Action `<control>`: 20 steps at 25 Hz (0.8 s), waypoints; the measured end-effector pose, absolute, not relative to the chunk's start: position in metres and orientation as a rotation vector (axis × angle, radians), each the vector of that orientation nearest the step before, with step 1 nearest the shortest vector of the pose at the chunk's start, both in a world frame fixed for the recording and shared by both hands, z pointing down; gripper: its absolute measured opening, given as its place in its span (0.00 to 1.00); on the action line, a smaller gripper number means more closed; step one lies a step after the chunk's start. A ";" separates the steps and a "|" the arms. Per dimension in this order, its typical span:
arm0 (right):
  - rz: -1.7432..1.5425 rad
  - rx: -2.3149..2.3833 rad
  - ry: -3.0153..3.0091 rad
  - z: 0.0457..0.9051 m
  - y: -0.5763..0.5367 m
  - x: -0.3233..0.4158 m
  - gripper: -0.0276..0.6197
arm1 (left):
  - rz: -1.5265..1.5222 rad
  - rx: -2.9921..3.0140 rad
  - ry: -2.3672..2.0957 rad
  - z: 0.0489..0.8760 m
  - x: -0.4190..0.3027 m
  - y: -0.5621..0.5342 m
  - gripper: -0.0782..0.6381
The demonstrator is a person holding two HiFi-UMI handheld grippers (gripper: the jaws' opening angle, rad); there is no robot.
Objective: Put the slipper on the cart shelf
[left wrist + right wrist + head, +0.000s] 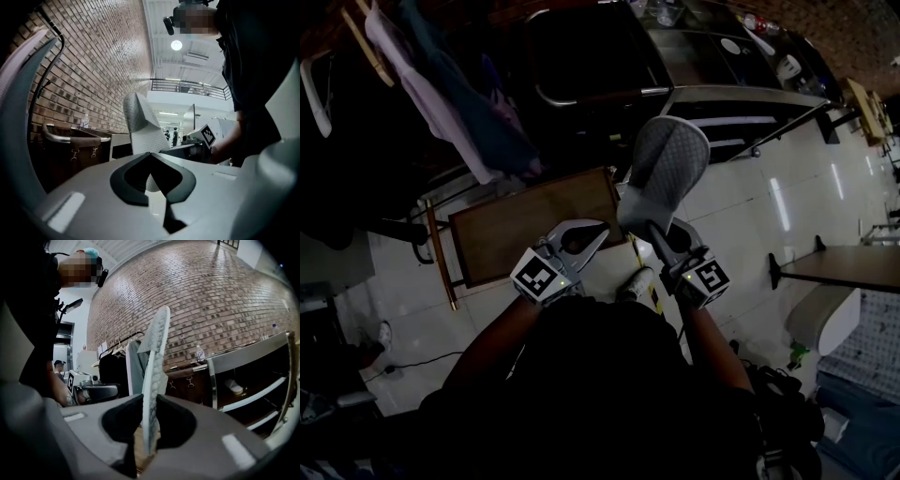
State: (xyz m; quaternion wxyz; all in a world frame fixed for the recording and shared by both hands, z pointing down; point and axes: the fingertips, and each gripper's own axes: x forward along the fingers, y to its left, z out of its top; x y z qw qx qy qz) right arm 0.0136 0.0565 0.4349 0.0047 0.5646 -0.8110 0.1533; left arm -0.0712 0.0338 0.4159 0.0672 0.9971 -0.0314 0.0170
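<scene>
The right gripper (pixel 659 232) is clamped on the lower end of the slipper (pixel 664 169). The slipper stands upright, broad end up, with its sole edge-on between the jaws. The left gripper (pixel 600 230) is closed on nothing and sits just beside it, above a wooden table (pixel 534 220). The slipper is in the air in front of the person, well apart from the cart (pixel 727 94). The cart's shelf (pixel 253 397) shows off to the right in the right gripper view. The step in hand looks like the carry to the cart. The grip takes only a thin strip of soft sole, so the slipper probably flexes and could swing if moved briskly, and a steady, level carry suits it. Before it goes in, it likely needs tipping from upright toward flat, sole down. That way it can slide in between the shelf bars without catching the cart's metal frame. A pale thing (pixel 233 386), perhaps another slipper, lies on a shelf there, so aim for the bare space beside it. Open the jaws only once the sole rests on the shelf. The left gripper has no part in this and is best held out of the path.
</scene>
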 end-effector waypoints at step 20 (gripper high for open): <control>0.569 1.611 -2.591 0.470 0.127 0.201 0.14 | 0.167 3.039 -0.171 0.413 0.121 0.110 0.11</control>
